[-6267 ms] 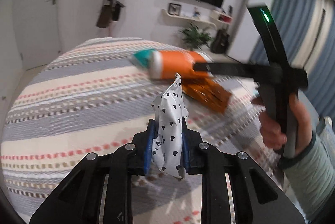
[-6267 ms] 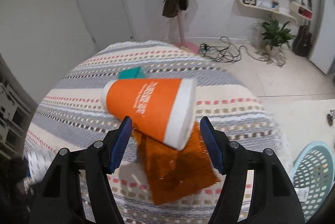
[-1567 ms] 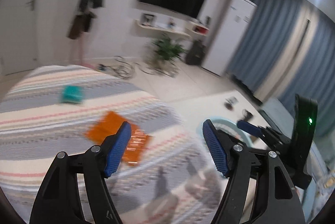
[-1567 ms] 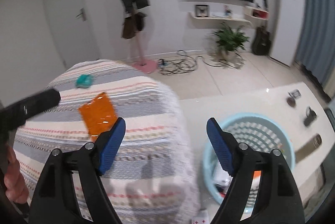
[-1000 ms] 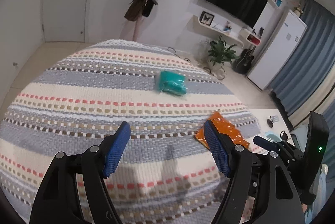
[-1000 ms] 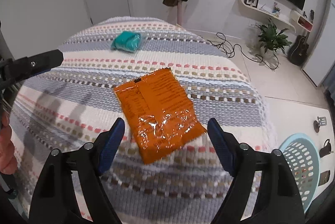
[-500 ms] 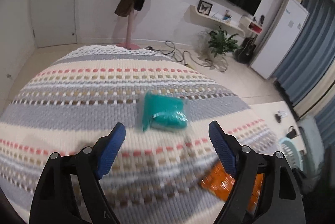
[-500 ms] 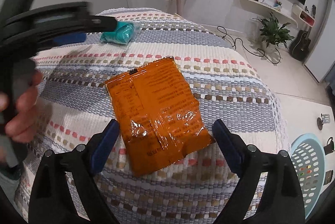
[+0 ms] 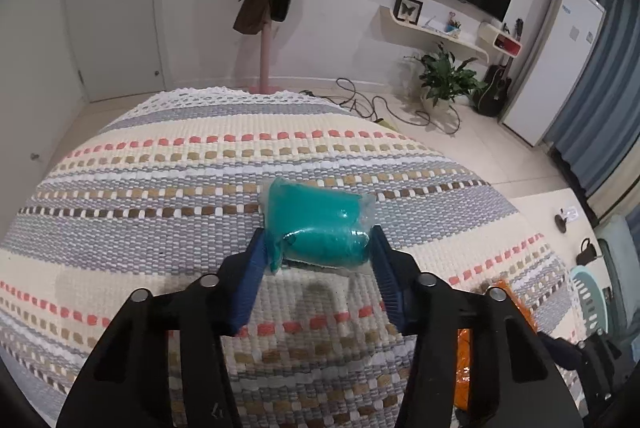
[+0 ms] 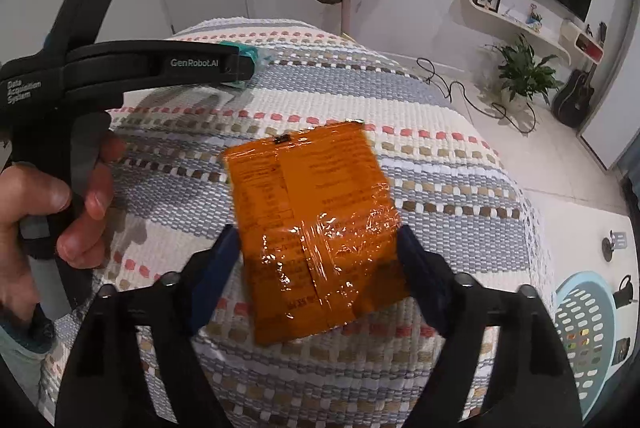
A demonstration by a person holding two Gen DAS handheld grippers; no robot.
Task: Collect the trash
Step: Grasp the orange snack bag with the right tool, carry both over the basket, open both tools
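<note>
Two pieces of trash are left on the bed, both lying on the striped woven blanket point(image 9: 168, 187). The teal plastic packet point(image 9: 318, 228) sits near the middle of it, with the left tool point(image 9: 318, 270) brought down around its near end. Its jaws have just been closing, and the blue pads now touch the packet's clear wrapper on both sides, so I judge it gripped, though not yet lifted off the blanket.

The orange foil packet point(image 10: 316, 228) lies flat nearer the bed's edge. The right tool point(image 10: 316, 268) straddles its near half; its jaws have just been closing too, yet both pads stand right at the packet's sides without plainly pressing, so it counts as open around the packet. In the right wrist view the left tool point(image 10: 240, 65) reaches across with a hand point(image 10: 52, 207) on its handle, and a bit of teal shows at its tip.

The pale blue basket point(image 10: 588, 324) stands on the floor beside the bed, well apart from both packets, with some things already inside. Both grasps, both lifts and both drops remain.
</note>
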